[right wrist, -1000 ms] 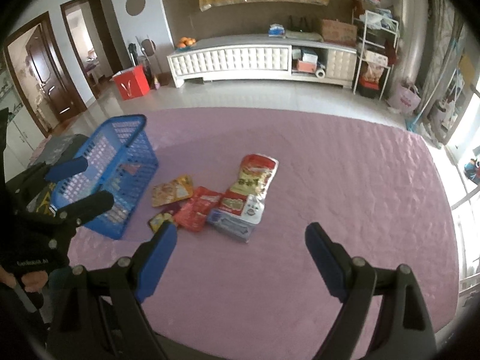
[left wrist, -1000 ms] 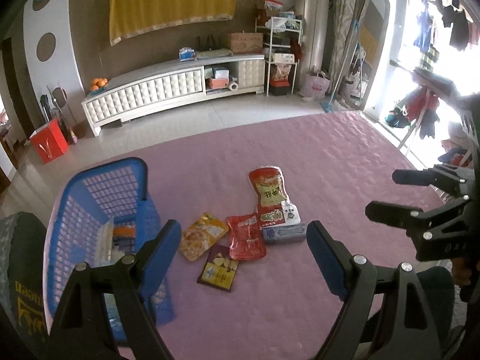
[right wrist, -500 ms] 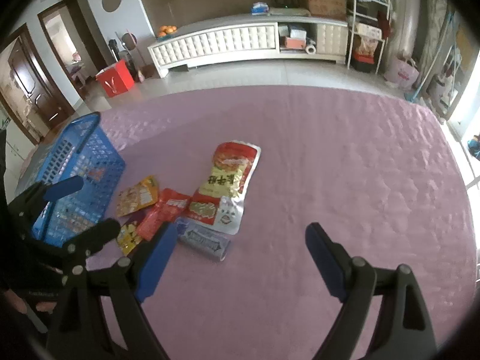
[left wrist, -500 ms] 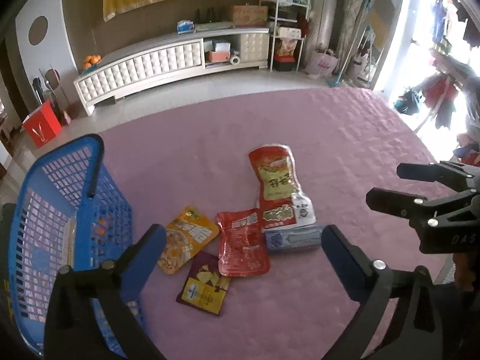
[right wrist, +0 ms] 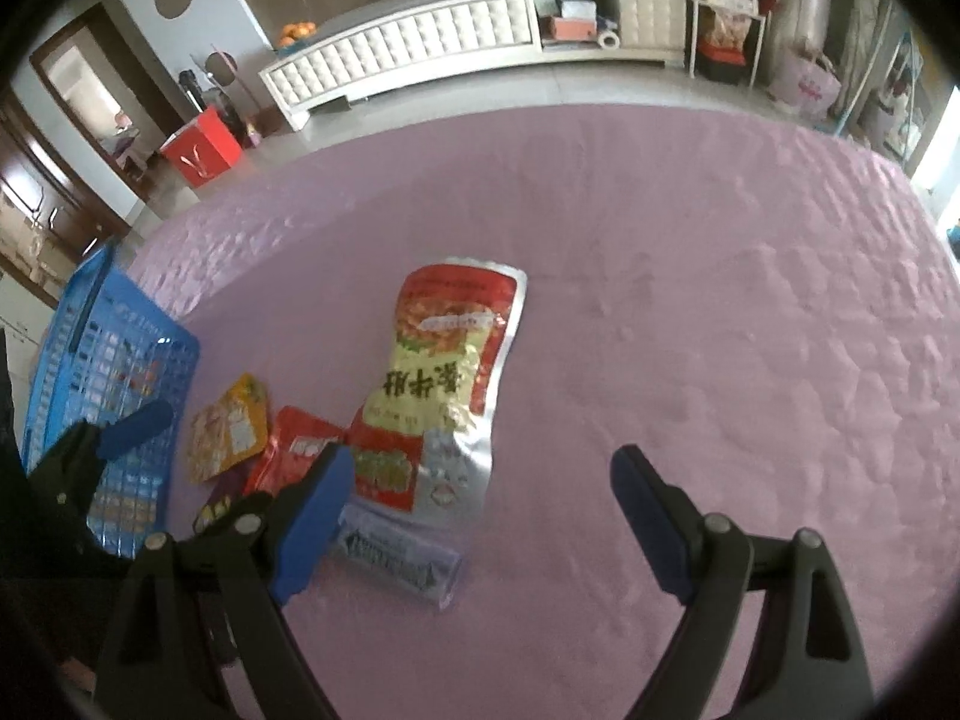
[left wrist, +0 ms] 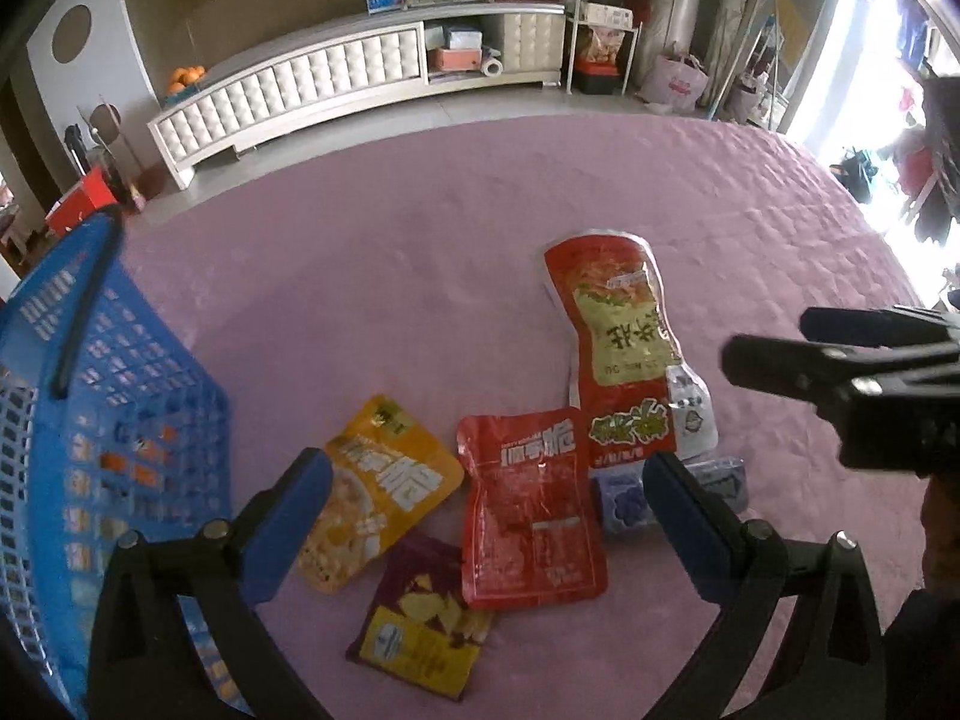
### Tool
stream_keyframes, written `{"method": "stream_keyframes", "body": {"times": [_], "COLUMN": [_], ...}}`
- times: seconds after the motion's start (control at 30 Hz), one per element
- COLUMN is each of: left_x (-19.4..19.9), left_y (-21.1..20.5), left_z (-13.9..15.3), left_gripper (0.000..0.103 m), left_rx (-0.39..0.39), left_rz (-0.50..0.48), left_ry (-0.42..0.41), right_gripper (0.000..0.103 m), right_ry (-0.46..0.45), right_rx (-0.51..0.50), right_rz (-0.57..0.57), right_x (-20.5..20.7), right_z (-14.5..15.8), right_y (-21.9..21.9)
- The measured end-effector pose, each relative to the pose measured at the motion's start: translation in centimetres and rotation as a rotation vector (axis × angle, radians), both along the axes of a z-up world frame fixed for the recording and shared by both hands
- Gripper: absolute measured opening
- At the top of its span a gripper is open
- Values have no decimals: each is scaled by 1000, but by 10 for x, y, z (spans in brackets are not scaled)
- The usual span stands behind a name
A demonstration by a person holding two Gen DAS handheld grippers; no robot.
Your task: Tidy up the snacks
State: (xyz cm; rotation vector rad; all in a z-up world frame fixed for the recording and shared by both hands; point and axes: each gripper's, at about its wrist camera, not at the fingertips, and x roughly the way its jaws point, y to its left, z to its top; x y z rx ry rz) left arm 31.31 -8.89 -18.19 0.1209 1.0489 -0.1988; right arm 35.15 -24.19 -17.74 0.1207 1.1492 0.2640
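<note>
Several snack packs lie on a pink quilted cover: a long red-and-green bag, a small red pouch, a yellow pouch, a purple-and-yellow pouch and a pale blue bar. A blue plastic basket stands to their left with packs inside. My left gripper hangs open just above the small pouches, touching none. My right gripper is open over the long bag and the blue bar; it also shows at the right of the left wrist view.
Beyond the cover is a tiled floor with a long white cabinet, a red box at the left and a metal shelf rack at the right. Bare cover stretches to the right of the packs.
Both grippers have come down and forward toward the snack pile, which now looks much larger. The left gripper's jaws stand wider than a second ago. Nothing was taken hold of.
</note>
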Motion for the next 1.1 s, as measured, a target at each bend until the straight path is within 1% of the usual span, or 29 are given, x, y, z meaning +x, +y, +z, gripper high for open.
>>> {"method": "stream_keyframes", "body": {"times": [0.1, 0.3, 0.47, 0.5, 0.53, 0.6, 0.63, 0.67, 0.7, 0.73, 0.87, 0.93, 1.03, 1.1], "left_x": [6, 12, 9, 8, 9, 7, 7, 6, 6, 5, 4, 0, -3, -5], "left_y": [1, 8, 13, 15, 16, 14, 14, 14, 13, 13, 6, 8, 11, 14], "left_z": [-6, -14, -14, -14, -14, -14, -14, -14, -15, -15, -19, -19, -19, -20], "left_gripper": [102, 102, 102, 102, 102, 102, 102, 102, 102, 102, 102, 102, 102, 102], "left_rx": [-4, 19, 23, 33, 33, 24, 28, 37, 41, 40, 27, 6, -26, -57], "left_rz": [-9, -2, 0, 4, 4, 0, 0, -1, -1, -2, -5, -4, 7, 12], "left_ry": [19, 16, 18, 18, 25, 33, 31, 29, 27, 26, 40, 52, 66, 84], "right_gripper": [90, 90, 90, 90, 90, 90, 86, 80, 76, 69, 57, 56, 57, 56], "right_ry": [26, 44, 88, 88, 71, 65, 56, 43, 25, 10, -13, -18, -29, -41], "right_rx": [-1, -22, -33, -45, -73, -96, -114, -142, -176, -188, -175, -170, -175, -186], "right_rz": [-3, 7, 16, 19, 21, 22, 16, 15, 29, 45, 74, 71, 30, 29], "right_x": [12, 33, 46, 47, 47, 48, 48, 47, 46, 44, 37, 33, 25, 18], "right_z": [-7, -18, -35, -36, -36, -37, -38, -37, -37, -37, -36, -37, -37, -37], "right_y": [2, 15, 27, 29, 32, 34, 35, 37, 39, 41, 37, 33, 28, 30]}}
